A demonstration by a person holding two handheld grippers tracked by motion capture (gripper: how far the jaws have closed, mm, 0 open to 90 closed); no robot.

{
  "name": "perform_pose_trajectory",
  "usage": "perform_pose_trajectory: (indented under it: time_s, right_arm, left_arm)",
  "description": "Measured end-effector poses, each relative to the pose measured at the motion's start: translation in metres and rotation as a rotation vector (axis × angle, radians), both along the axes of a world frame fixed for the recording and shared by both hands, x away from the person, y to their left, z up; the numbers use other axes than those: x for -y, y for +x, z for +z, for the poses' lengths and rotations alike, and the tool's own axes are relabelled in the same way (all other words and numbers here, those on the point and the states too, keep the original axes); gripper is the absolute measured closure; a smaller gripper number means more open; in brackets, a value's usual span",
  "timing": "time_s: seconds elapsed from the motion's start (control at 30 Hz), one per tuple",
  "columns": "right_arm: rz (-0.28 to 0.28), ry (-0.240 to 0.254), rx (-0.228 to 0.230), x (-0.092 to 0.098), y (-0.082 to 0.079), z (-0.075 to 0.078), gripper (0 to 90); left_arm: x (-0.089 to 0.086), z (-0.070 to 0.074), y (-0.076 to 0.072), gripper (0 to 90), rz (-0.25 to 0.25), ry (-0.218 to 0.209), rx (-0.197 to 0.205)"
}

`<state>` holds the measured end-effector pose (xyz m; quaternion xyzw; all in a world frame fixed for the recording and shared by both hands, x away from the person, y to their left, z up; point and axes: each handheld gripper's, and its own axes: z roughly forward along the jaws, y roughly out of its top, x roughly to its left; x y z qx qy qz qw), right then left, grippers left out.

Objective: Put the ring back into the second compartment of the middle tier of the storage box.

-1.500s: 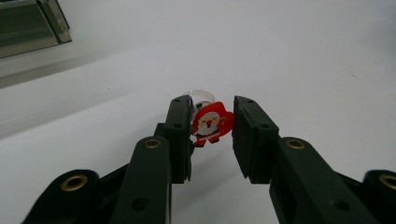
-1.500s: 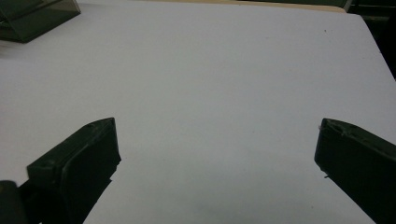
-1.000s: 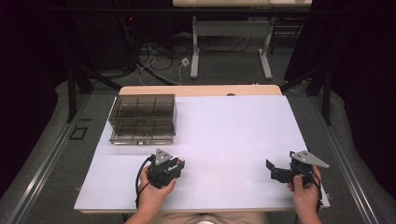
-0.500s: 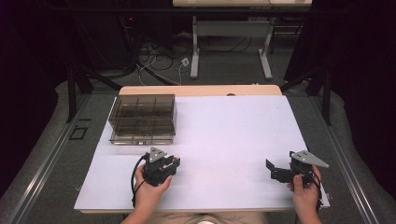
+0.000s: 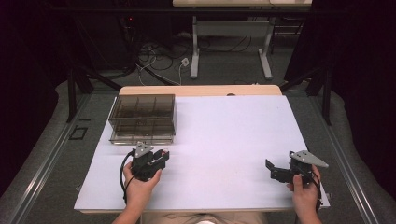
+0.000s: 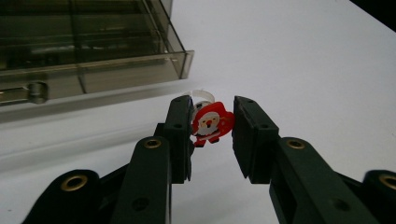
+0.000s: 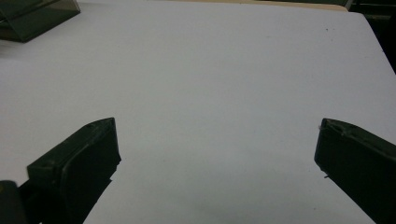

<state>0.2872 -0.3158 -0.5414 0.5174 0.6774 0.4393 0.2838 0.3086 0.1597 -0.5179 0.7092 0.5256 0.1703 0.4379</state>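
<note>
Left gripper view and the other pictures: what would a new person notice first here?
The eye goes first to the small red Santa ring, held between the jaws of the left gripper, near the front of the smoky transparent compartment box. That box stands at the far left of the white table. The right gripper waits near the table's right front edge with its jaws wide open and nothing between them.
</note>
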Motion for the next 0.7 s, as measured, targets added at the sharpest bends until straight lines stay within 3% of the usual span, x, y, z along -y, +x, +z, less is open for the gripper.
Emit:
perform_pose_trajectory:
  time_s: [0.2,0.7]
  right_arm:
    - [-0.001,-0.005,-0.003,0.0,0.001,0.0,0.0]
    - [-0.003,-0.005,-0.008,-0.001,0.001,-0.001,0.0]
  left_arm:
    - [-0.014,0.004,0.003,68.0,0.044,-0.025,0.007]
    - [-0.035,0.009,0.007,68.0,0.117,-0.041,0.032]
